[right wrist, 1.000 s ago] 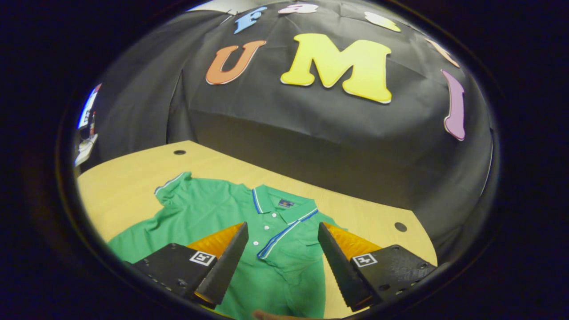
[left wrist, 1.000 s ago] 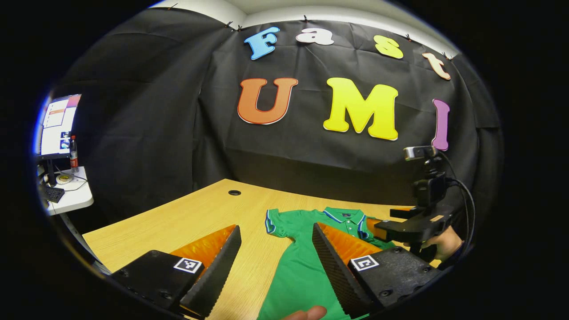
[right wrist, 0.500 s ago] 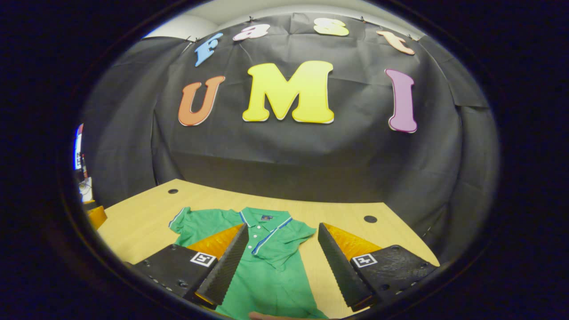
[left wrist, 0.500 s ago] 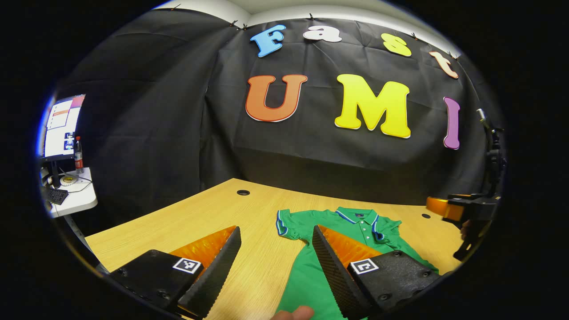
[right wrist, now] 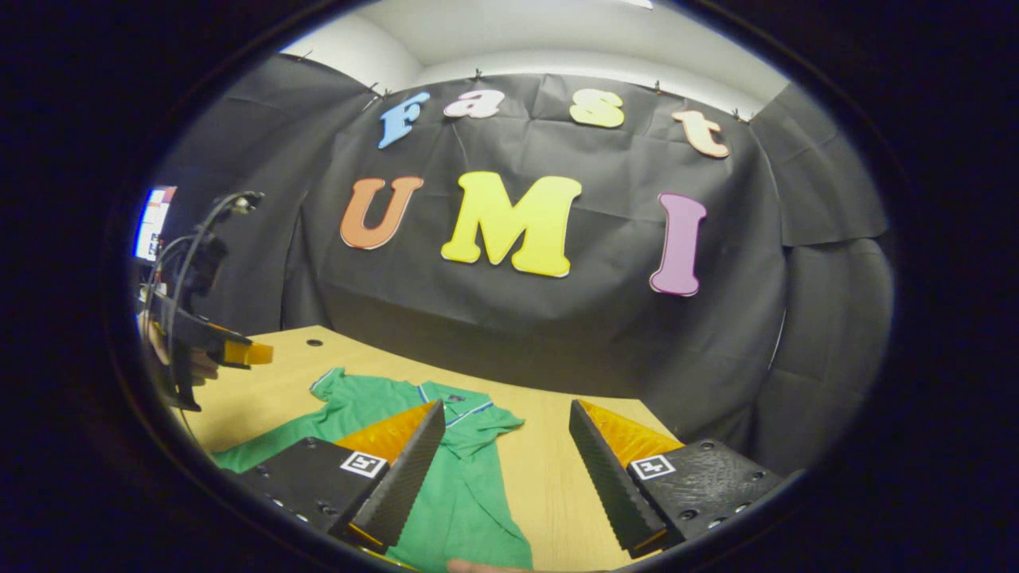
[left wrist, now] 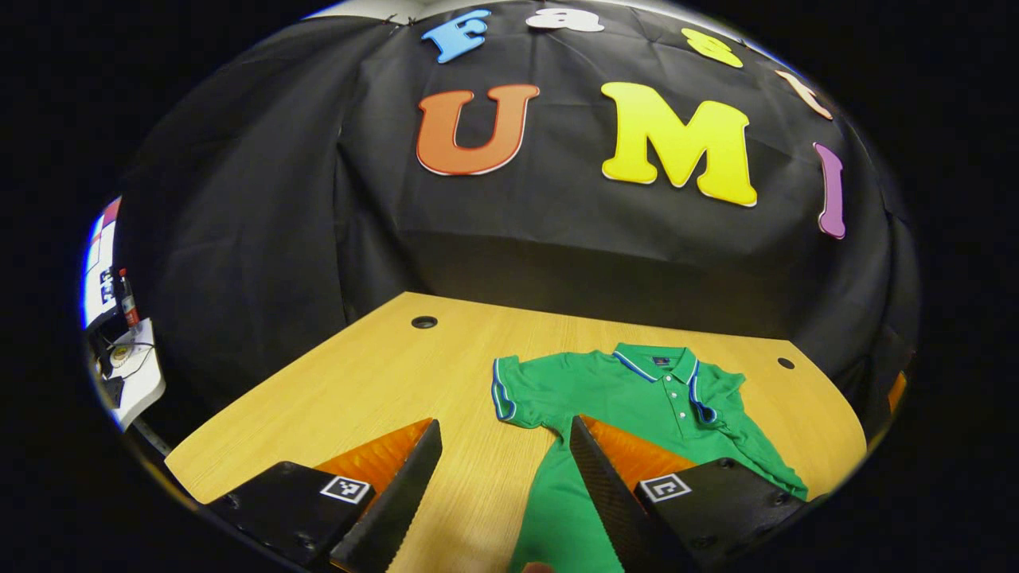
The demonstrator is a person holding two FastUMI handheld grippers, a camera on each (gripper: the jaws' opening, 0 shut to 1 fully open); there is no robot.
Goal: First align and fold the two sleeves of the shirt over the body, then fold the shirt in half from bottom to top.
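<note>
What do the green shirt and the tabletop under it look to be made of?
Green shirt: probably a soft matte knit, polo style, judging by its limp folds, ribbed striped collar and buttoned placket. Table: light wood-grain top, likely laminate or veneer, with fine straight grain, a smooth low sheen and round cable holes.

Lab recording booth, black cloth wall [left wrist: 557, 239] behind a wooden desk [left wrist: 382, 390] with cable holes, computer monitor [left wrist: 97, 263] on a side table [left wrist: 139, 382] left of the desk

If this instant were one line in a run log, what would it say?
green shirt: flat on table | one sleeve folded over body, other spread out | left gripper: open | right gripper: open
</note>
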